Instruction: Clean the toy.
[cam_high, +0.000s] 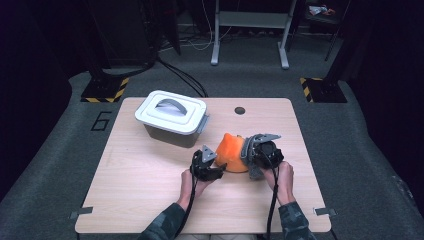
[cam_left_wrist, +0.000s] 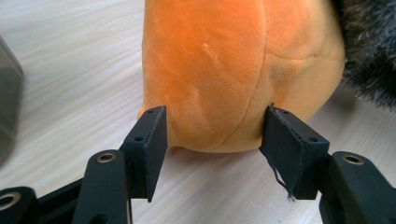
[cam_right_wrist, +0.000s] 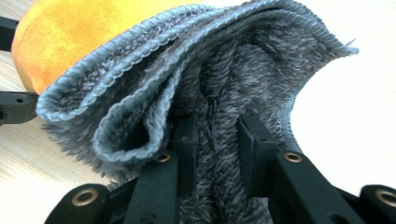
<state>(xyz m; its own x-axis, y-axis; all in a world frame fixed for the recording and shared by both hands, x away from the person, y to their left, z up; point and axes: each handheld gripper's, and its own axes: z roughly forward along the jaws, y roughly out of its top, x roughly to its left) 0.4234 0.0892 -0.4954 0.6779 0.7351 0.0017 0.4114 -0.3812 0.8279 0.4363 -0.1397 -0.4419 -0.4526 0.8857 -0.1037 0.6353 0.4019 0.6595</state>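
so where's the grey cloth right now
The grey cloth is bunched between the right gripper jaws, against the orange plush, right of the lidded white box in the high view.

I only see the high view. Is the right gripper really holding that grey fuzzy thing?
Observer: Yes. In the right gripper view, the right gripper has its jaws pinching a fold of the grey cloth.
Operator: Is the other one squeezing the orange toy?
Observer: No. In the left gripper view, the left gripper has its jaws standing at either side of the orange plush toy, not squeezing it.
Operator: Is the cloth touching the toy?
Observer: The cloth lies right up against the toy's side.
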